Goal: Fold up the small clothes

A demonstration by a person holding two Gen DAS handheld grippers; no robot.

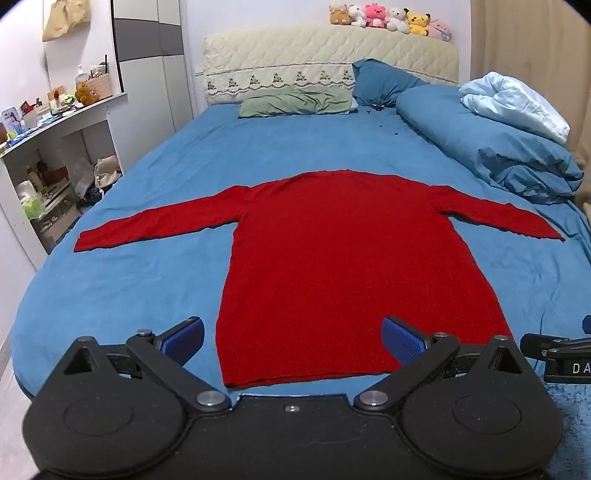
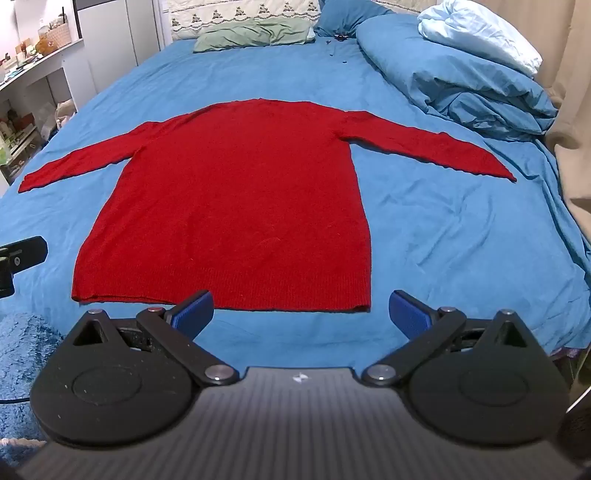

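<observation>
A red long-sleeved sweater point(image 1: 340, 258) point(image 2: 236, 199) lies flat on the blue bed sheet point(image 1: 147, 280) point(image 2: 443, 229), both sleeves spread out sideways and its hem nearest me. My left gripper point(image 1: 293, 341) hovers open above the hem's left part, nothing between its blue pads point(image 1: 184, 338). My right gripper point(image 2: 301, 314) hangs open just in front of the hem's right corner, apart from the cloth. In the left wrist view a piece of the right gripper shows at the right edge.
A rolled blue duvet point(image 1: 491, 147) point(image 2: 461, 74) lies along the bed's right side, with pillows point(image 1: 295, 101) at the headboard and plush toys point(image 1: 388, 18) on top. White shelves point(image 1: 55, 147) with clutter stand at the left. A fluffy blue rug point(image 2: 22, 354) lies beside the bed.
</observation>
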